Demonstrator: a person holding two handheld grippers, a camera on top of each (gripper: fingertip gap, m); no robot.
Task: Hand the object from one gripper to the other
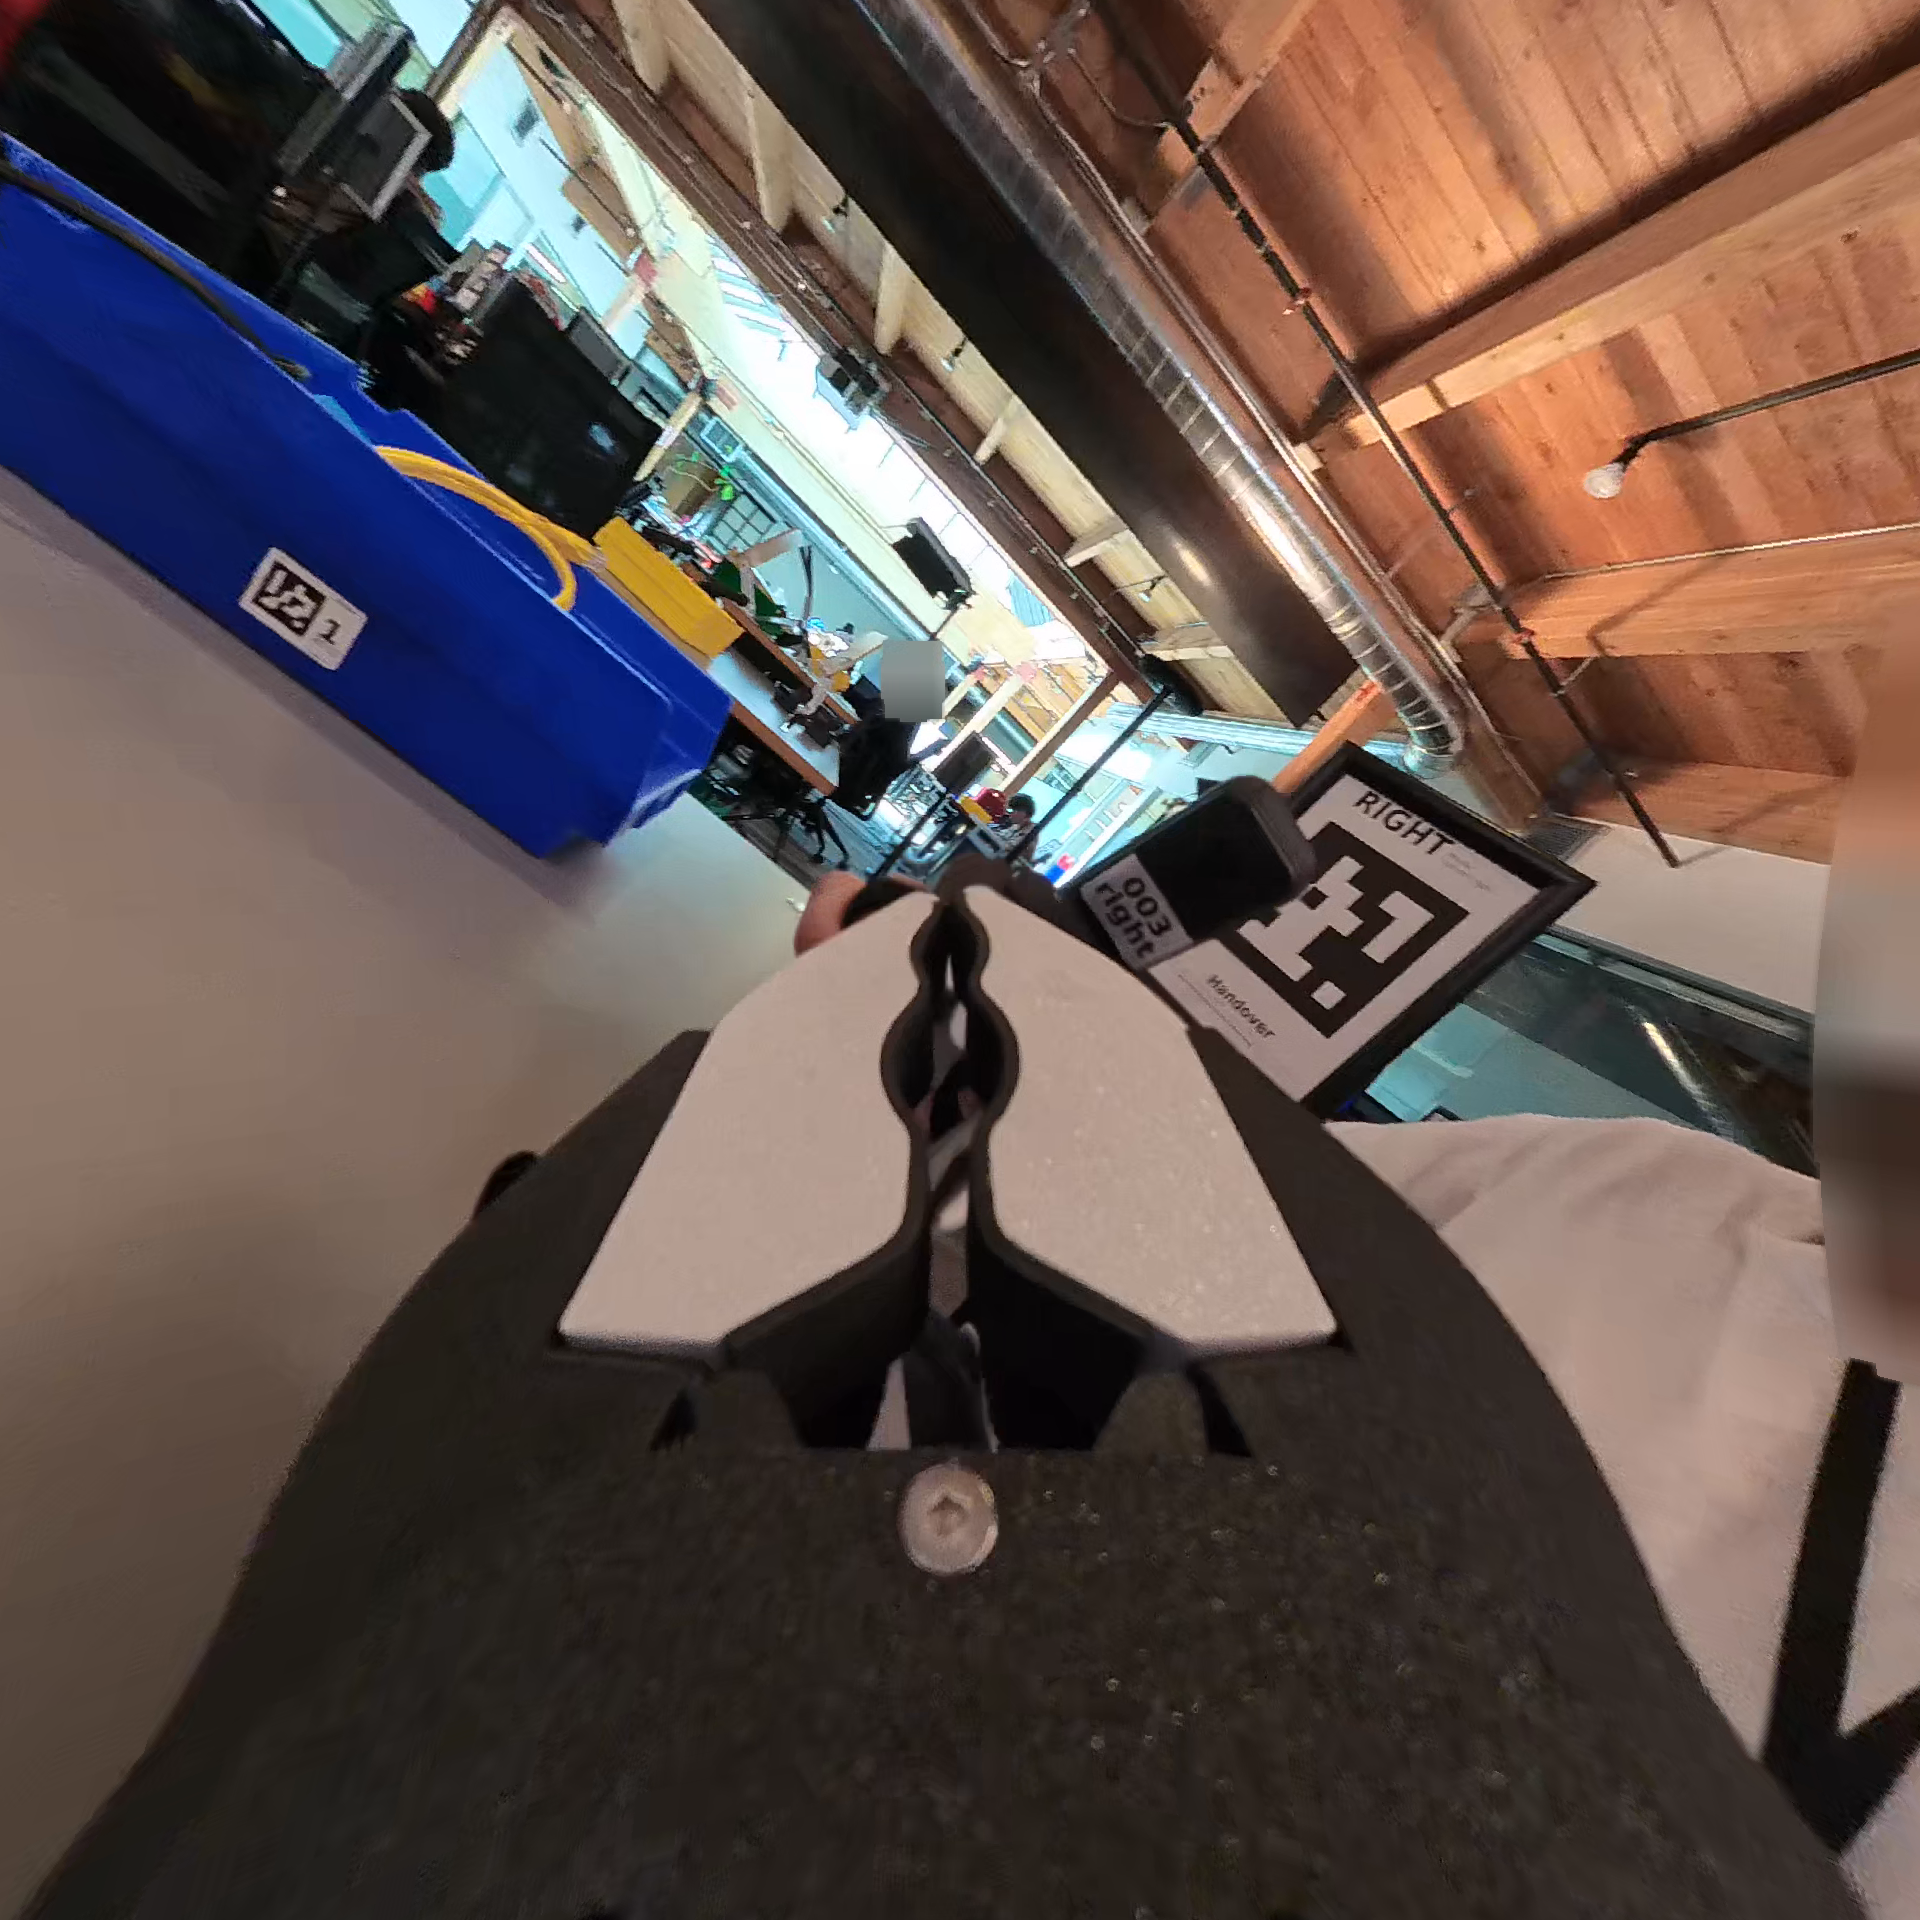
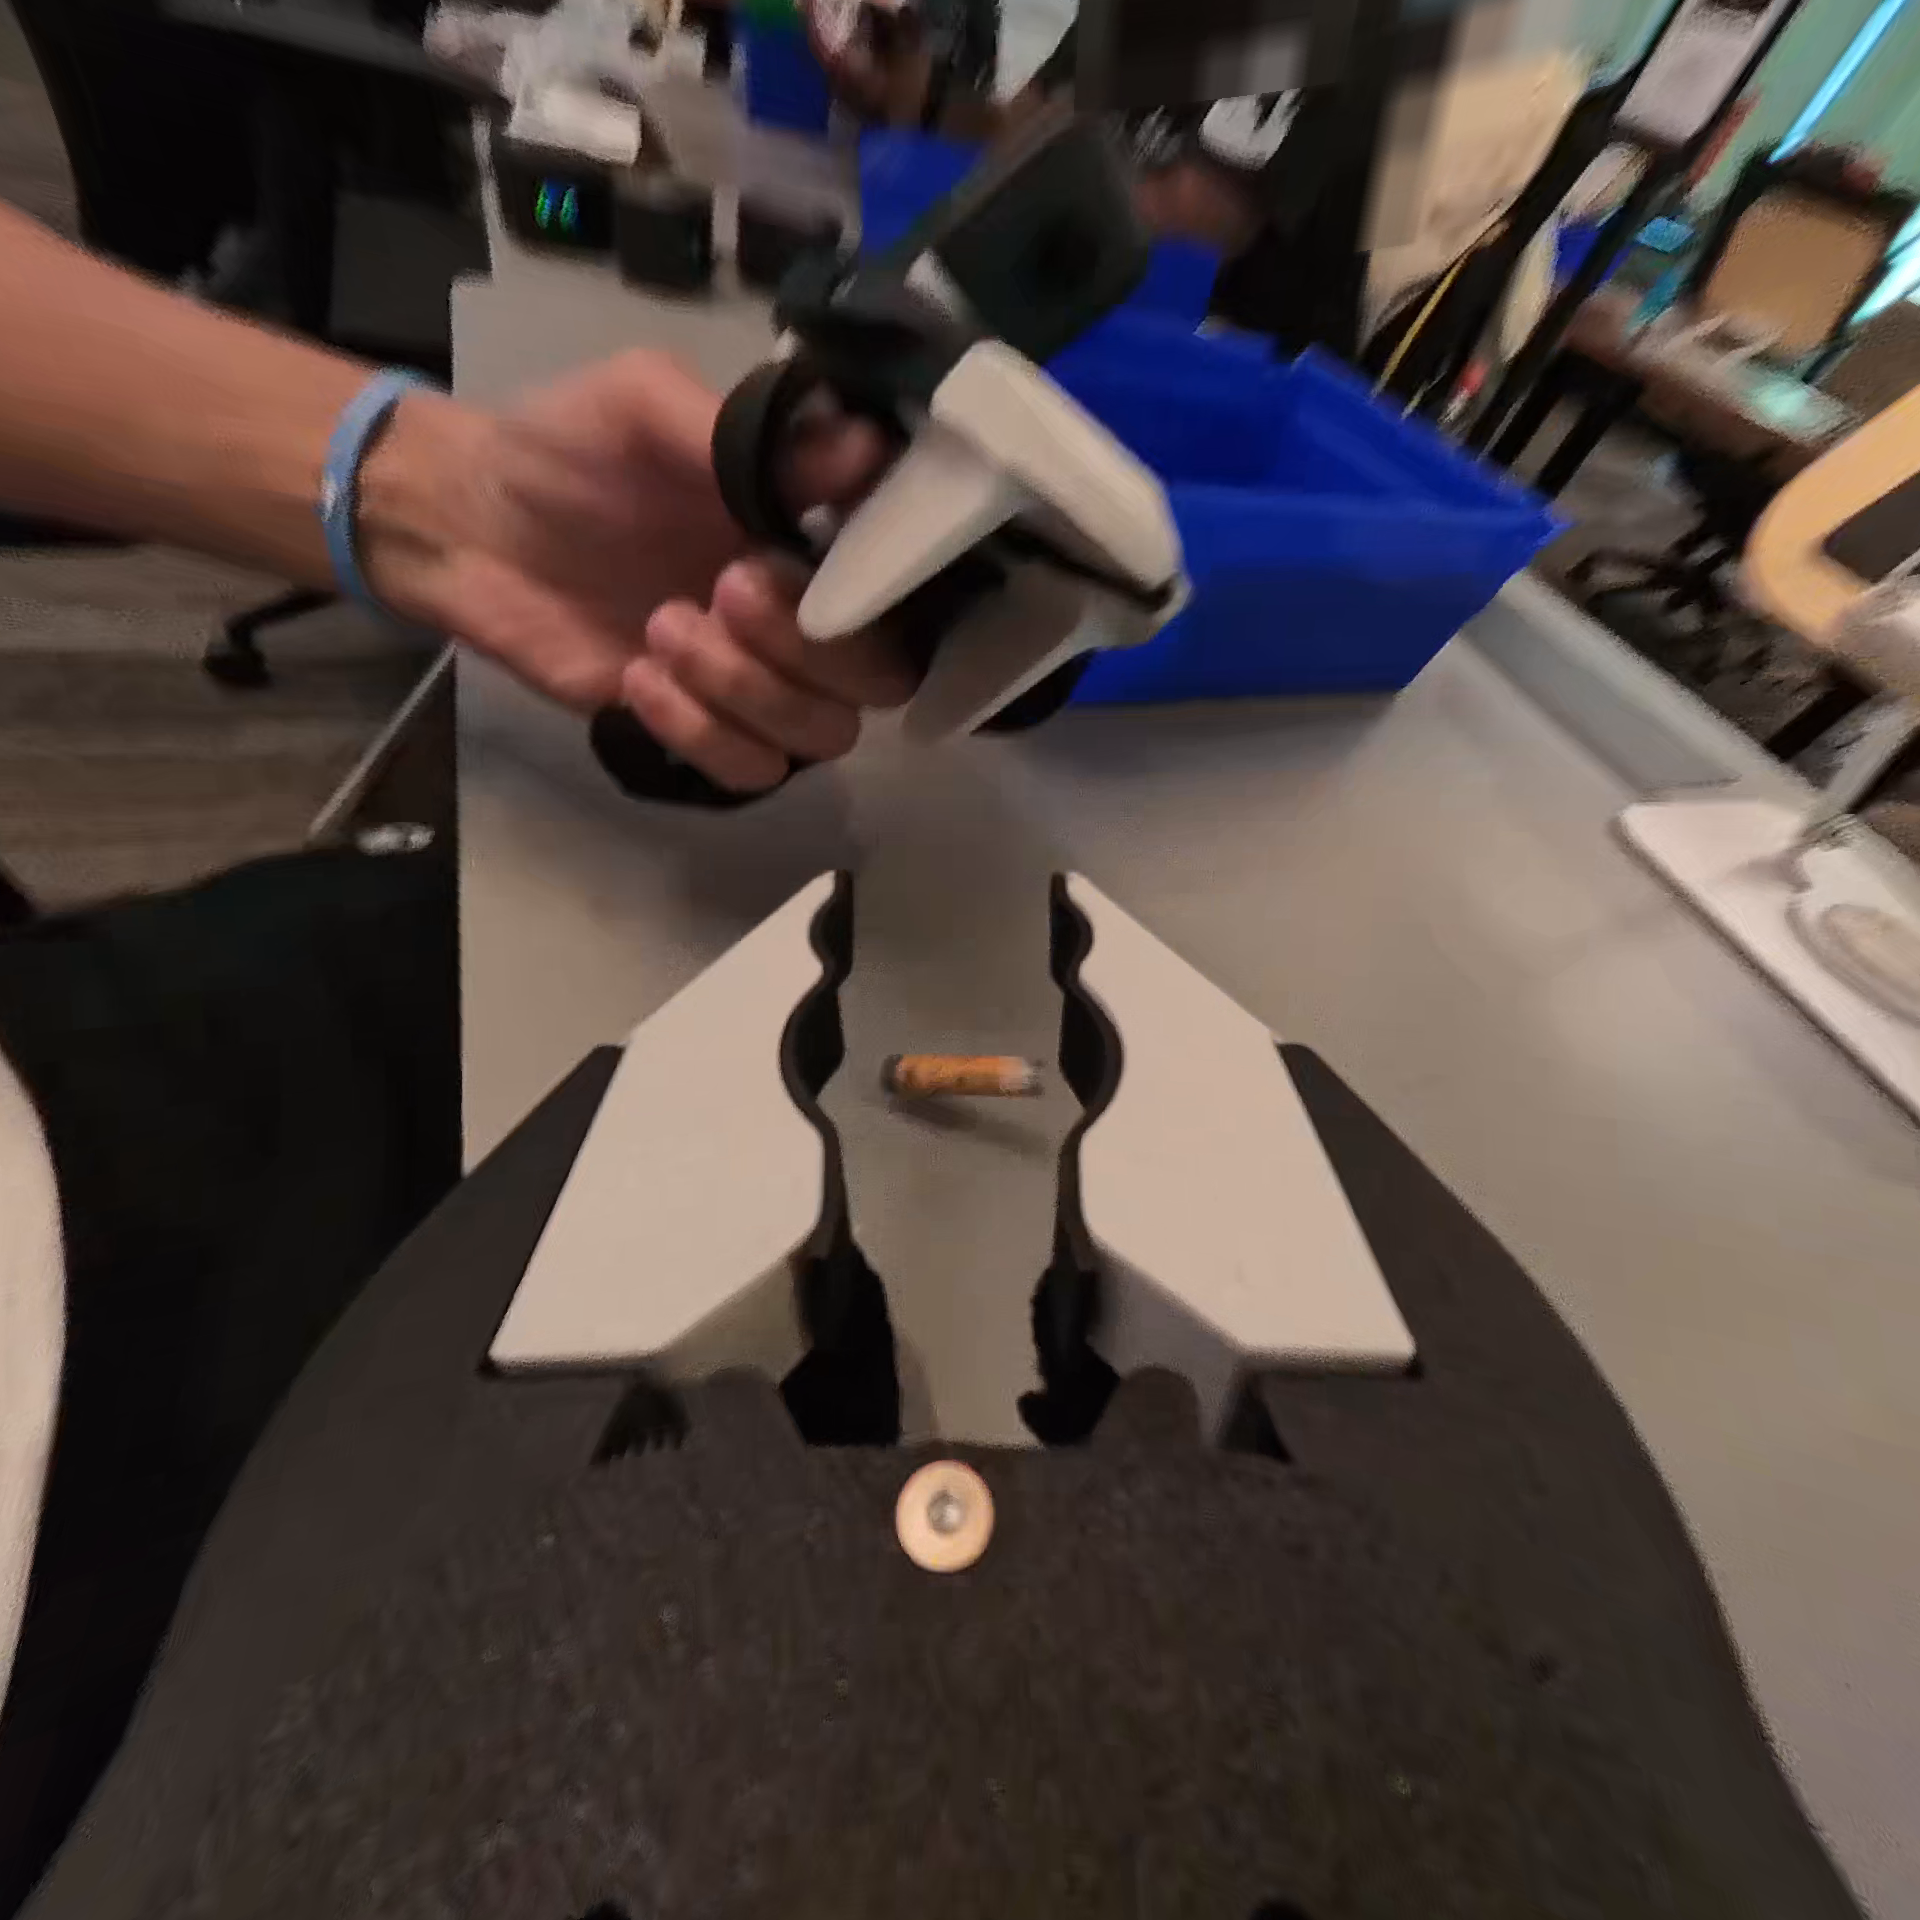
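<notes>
Cork-like orange cylinder [image 2: 961,1076] is just lying on the grey table [image 2: 1455,1039], framed between the spread right claw [image 2: 951,894]. Left claw [image 1: 954,906] is pressed together, apparently empty, held up above. Looks like nothing's been grabbed yet; pickup and handover both remain.

R gripper [image 2: 951,904] open, object [image 2: 961,1075] on table [image 2: 1351,1039]

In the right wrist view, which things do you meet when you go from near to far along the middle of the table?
Right gripper with open jaws → small orange-brown cylinder lying on the grey table → left gripper held above the table in a hand → blue bin.
</notes>
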